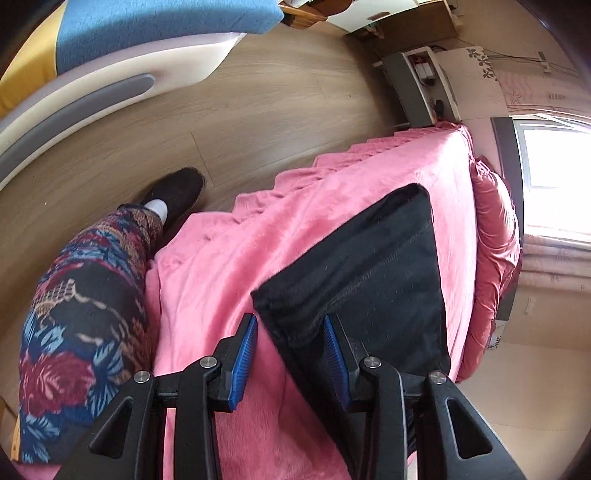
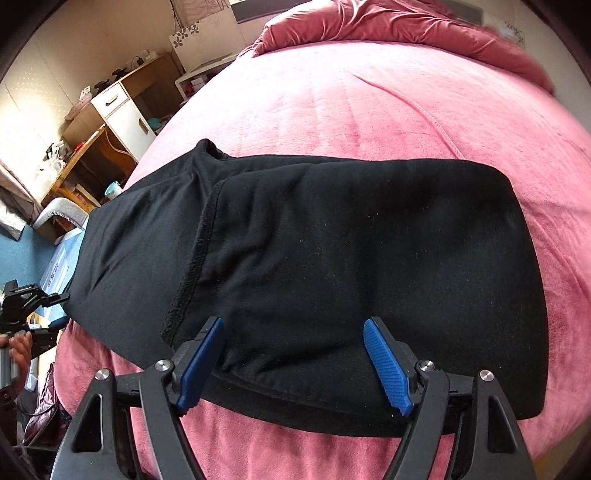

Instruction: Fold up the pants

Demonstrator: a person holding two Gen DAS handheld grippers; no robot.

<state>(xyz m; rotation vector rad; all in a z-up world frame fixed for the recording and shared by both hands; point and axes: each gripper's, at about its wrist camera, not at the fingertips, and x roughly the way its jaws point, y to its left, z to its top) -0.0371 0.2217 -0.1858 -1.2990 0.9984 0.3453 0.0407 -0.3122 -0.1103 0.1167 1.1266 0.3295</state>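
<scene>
Black pants (image 2: 332, 240) lie folded across a pink blanket (image 2: 369, 103) on the bed, an upper layer ending in a fuzzy edge (image 2: 192, 266). My right gripper (image 2: 293, 322) hangs open and wide over their near edge, its blue pads (image 2: 386, 365) clear of the cloth. In the left wrist view the pants (image 1: 369, 266) show a corner (image 1: 258, 295). My left gripper (image 1: 290, 319) stands partly open there, the cloth's edge running between its pads (image 1: 243, 354), which do not press on it. The left gripper (image 2: 33, 295), held in a hand, also shows at the far left of the right wrist view.
The person's leg (image 1: 85, 295) in flowered trousers and a dark slipper (image 1: 177, 192) stand on the wood floor (image 1: 258, 92) beside the bed. A bunched red duvet (image 2: 406, 26) lies at the head. A desk and white cabinet (image 2: 118, 107) stand along the wall.
</scene>
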